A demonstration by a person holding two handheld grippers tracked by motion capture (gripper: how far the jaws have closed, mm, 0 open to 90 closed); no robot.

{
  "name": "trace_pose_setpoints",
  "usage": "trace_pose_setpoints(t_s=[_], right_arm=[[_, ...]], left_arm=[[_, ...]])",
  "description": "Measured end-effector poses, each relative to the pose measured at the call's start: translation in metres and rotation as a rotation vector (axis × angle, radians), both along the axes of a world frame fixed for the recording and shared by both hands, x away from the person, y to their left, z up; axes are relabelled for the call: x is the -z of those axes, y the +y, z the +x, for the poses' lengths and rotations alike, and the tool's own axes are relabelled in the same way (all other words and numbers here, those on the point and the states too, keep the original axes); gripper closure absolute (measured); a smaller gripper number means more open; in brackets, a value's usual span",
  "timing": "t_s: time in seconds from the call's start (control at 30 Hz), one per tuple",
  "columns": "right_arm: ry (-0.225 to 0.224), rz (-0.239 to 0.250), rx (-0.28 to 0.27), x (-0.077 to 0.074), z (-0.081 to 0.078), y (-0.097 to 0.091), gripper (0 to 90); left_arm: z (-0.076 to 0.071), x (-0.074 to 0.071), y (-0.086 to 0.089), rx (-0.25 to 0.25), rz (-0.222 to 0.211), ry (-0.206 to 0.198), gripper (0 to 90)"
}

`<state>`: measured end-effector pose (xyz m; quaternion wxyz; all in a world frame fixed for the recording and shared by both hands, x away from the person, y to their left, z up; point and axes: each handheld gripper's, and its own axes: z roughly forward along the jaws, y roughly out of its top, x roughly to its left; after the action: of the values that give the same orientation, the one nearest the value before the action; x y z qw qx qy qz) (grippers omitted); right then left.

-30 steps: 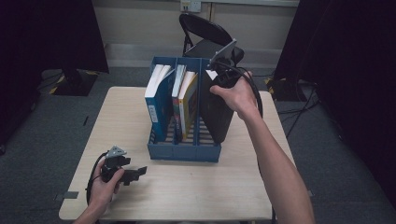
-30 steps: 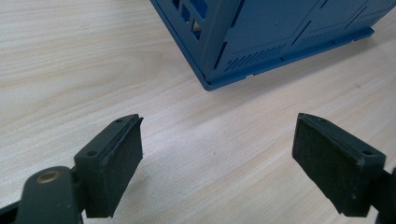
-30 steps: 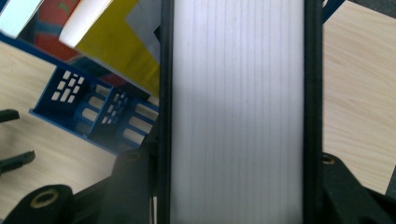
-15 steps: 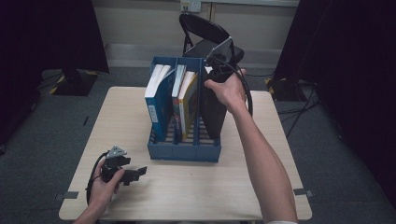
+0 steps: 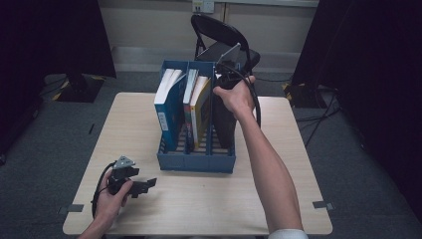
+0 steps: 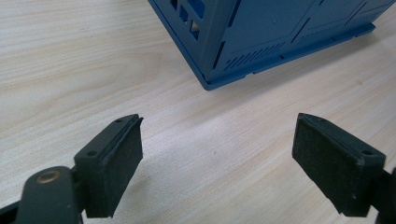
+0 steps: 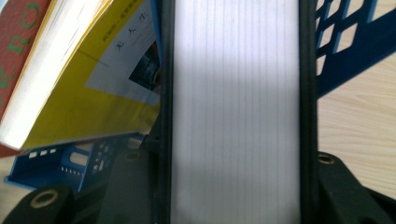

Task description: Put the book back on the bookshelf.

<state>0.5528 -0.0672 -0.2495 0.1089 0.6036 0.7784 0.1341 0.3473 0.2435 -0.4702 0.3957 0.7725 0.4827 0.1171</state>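
Observation:
A blue three-slot file rack (image 5: 196, 162) stands mid-table. Its left slot holds a blue book (image 5: 169, 107), and a yellow book (image 5: 201, 107) leans in the middle slot. A thick black book (image 5: 224, 124) stands upright in the right slot, with my right gripper (image 5: 225, 82) shut on its top from above. In the right gripper view that gripper (image 7: 236, 179) clamps the black covers around the white page edge (image 7: 236, 93), beside the yellow book (image 7: 84, 107). My left gripper (image 5: 138, 186) rests open on the table's front left, and its jaws (image 6: 217, 140) hold nothing.
A black folding chair (image 5: 219, 35) stands behind the table's far edge. Bare wooden tabletop (image 5: 278, 189) surrounds the rack, whose near corner (image 6: 261, 42) lies just ahead of the left gripper. Dark curtains flank the room.
My right hand has shifted left and down, sinking the black book deeper into the rack's right slot. The left hand has stayed put.

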Motion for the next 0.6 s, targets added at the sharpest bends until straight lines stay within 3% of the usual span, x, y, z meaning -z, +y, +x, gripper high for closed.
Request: trace_pose_setpoints(t_s=[0.4, 0.6], right_arm=[[-0.018, 0.011, 0.028, 0.025, 0.003, 0.001, 53.7], [-0.007, 0.006, 0.039, 0.04, 0.004, 0.003, 53.6]], left_arm=[[0.001, 0.001, -0.001, -0.007, 0.002, 0.0, 15.9], [0.001, 0.001, -0.001, 0.003, 0.004, 0.0, 15.9]])
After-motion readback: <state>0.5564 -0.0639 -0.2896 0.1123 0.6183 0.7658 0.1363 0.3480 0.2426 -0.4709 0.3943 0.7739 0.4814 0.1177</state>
